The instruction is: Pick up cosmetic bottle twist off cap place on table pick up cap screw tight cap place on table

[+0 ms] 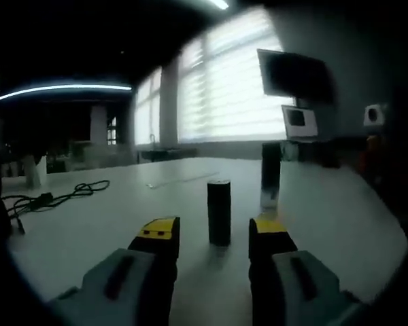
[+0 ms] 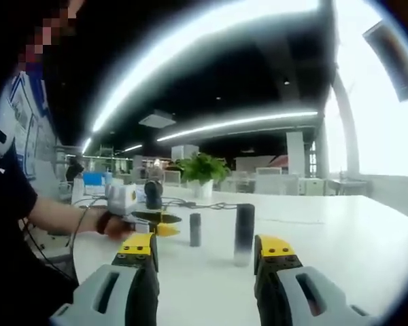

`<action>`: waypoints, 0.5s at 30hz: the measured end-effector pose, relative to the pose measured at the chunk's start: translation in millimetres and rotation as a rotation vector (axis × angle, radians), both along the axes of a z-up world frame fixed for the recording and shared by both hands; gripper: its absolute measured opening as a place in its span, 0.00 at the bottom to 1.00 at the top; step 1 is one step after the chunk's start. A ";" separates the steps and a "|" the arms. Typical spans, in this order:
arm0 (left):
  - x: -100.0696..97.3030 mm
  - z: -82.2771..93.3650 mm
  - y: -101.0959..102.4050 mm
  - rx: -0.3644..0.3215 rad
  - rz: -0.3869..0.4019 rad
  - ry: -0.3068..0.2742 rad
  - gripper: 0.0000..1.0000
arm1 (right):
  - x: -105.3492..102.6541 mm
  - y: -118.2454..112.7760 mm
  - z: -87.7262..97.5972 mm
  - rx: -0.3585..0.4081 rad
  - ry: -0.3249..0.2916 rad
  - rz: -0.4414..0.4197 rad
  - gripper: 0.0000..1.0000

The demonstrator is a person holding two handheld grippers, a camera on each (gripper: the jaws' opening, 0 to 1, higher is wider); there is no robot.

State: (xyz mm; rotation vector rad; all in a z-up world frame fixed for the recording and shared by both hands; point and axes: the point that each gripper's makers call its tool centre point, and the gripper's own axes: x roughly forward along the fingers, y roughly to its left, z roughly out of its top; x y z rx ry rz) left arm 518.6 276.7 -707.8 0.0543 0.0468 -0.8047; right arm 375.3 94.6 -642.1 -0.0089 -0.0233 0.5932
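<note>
Standing upright – dark cylindrical bottle (image 1: 219,212), smooth white table (image 1: 340,210)

Smooth, pale table (image 1: 340,204) top with a faint sheen, looking like laminate, catching window light. Dark, matt cap (image 1: 219,212), probably plastic, standing upright on it. Taller cosmetic bottle (image 1: 270,175) with a dark, slightly glossy body and a clear or silvery base that looks like glass or shiny plastic; same two-tone finish in the right gripper view (image 2: 244,234). Left claw (image 1: 214,238) of grey matt plastic with yellow tips and black inner faces, rubbery in look. Right claw (image 2: 207,251) of the same grey moulded plastic, yellow-tipped. Black rubber-sheathed cable (image 1: 54,197) lying dull on the table.
</note>
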 end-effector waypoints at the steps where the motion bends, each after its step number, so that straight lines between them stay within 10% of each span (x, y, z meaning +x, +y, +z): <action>1: 2.7 0.1 -0.9 -0.005 0.000 0.006 0.31 | -1.9 -0.2 1.1 0.000 -0.006 0.002 0.51; 15: 11.6 -8.9 -28.3 0.035 -0.044 0.042 0.29 | -4.6 -9.1 2.2 0.008 -0.012 -0.011 0.51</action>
